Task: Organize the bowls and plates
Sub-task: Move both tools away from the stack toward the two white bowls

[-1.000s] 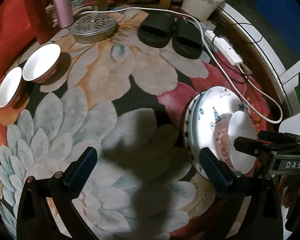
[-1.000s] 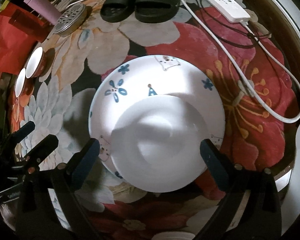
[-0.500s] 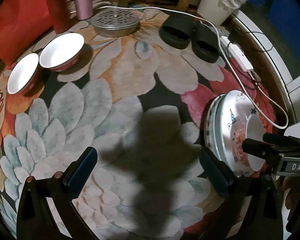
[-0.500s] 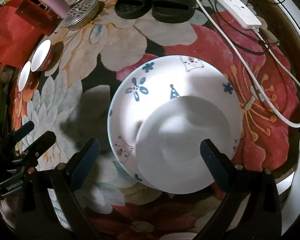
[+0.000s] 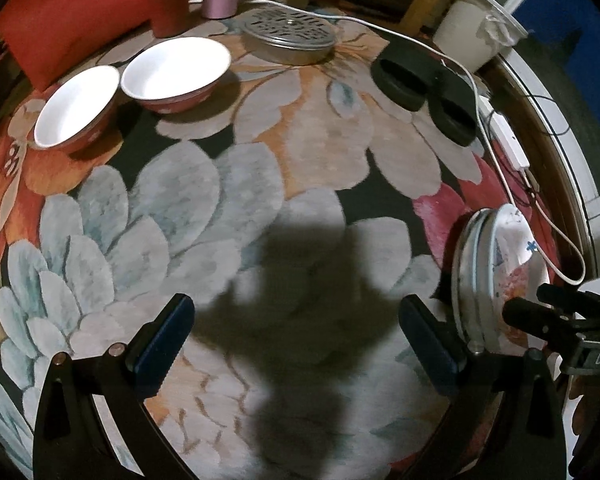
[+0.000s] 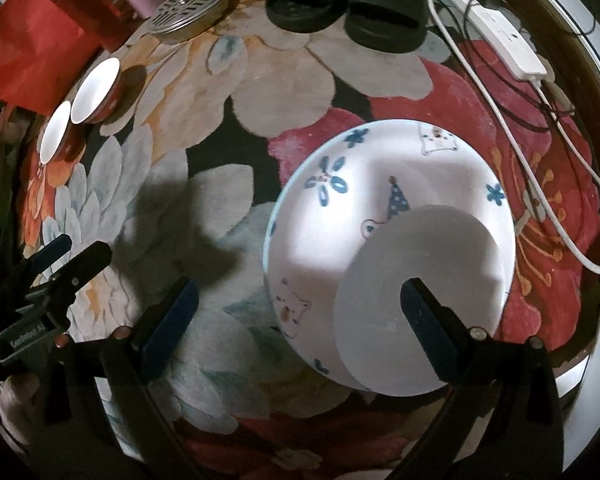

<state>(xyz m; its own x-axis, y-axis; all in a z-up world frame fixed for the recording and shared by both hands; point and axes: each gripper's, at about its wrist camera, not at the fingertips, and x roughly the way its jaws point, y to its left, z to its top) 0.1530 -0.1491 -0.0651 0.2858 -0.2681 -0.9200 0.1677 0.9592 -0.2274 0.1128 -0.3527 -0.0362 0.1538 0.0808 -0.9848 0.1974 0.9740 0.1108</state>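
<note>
Right wrist: smooth round white plate (image 6: 400, 304) on patterned plate (image 6: 340, 216); both grippers' jaws wide, empty.

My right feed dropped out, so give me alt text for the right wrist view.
A small plain white plate lies on a larger white plate with blue flowers and bears, on a flowered round rug. The right gripper hovers open above, one jaw over the small plate. Two red bowls sit far left.
</note>
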